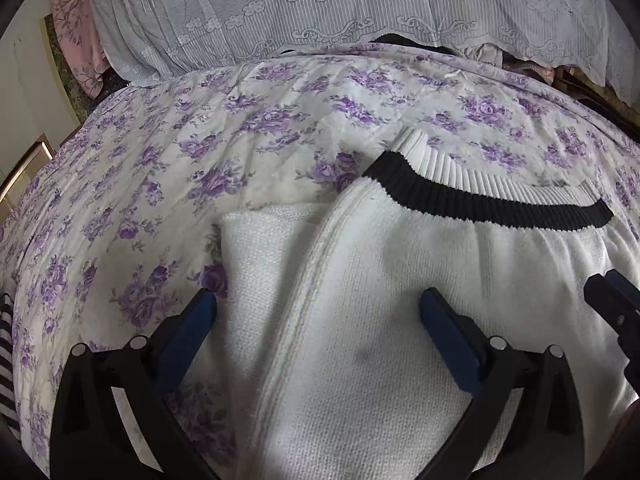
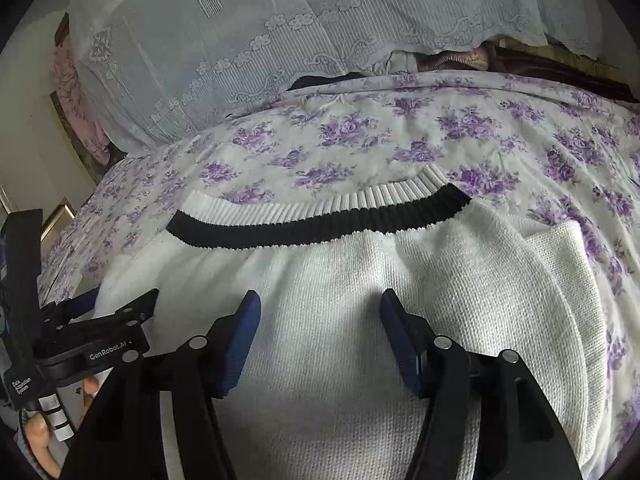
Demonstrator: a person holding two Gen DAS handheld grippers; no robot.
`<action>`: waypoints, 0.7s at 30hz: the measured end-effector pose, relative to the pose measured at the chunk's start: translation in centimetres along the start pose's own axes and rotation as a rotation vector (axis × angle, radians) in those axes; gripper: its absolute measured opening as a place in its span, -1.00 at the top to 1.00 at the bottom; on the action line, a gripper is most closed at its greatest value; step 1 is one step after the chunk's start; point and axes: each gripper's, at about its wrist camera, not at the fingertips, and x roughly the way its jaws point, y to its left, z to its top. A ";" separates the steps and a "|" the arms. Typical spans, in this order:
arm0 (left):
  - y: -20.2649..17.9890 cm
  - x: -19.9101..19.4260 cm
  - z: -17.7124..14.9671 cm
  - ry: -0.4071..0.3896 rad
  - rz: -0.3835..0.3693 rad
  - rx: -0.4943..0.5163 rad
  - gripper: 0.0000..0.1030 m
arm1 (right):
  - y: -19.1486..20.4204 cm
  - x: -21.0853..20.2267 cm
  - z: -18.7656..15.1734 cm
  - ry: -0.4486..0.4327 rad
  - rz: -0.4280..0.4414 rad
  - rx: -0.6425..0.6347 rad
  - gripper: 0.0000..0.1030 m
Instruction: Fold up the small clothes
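Over near sweater (image 2: 340,280) on floral sheet (image 1: 160,168): left gripper (image 1: 316,312), right gripper (image 2: 320,308) jaws apart, empty; pinch both near corners evenly, fold toward far black-banded hem (image 2: 320,224).

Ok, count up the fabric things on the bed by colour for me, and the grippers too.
White knit sweater with black band: 1
Purple floral bedsheet: 1
Pale lace cover: 1
Pink fabric at the far left: 1
Striped cloth at the edge: 1
Grippers, both open: 2, left gripper, right gripper
Total: 7
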 end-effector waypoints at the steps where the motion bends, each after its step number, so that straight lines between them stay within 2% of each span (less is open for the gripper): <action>1: 0.0 -0.1 0.0 -0.003 0.003 -0.001 -0.92 | 0.0 0.0 -0.2 -0.003 0.002 -0.004 -0.27; 5: -0.2 -1.3 -0.7 -0.033 0.030 0.010 -0.92 | -1.0 -2.5 -0.7 -0.087 0.034 0.055 -0.27; 8: -0.2 -2.6 -1.5 -0.053 0.006 0.008 -0.92 | -1.5 -4.4 -1.3 -0.120 0.035 0.064 -0.27; 14: -0.8 -3.2 -2.9 -0.041 0.003 0.025 -0.92 | -2.1 -4.7 -2.9 -0.071 0.007 0.071 -0.27; 16: -0.7 -2.9 -3.1 -0.026 0.001 0.023 -0.92 | -2.0 -4.2 -3.1 -0.038 0.009 0.052 -0.34; 18: -0.2 -2.5 -3.3 -0.003 -0.026 0.000 -0.92 | -1.6 -4.2 -3.3 -0.038 0.009 0.034 -0.42; 21: 1.6 -2.8 -3.9 0.026 -0.094 -0.081 -0.92 | -1.7 -5.1 -3.8 -0.063 0.013 0.040 -0.43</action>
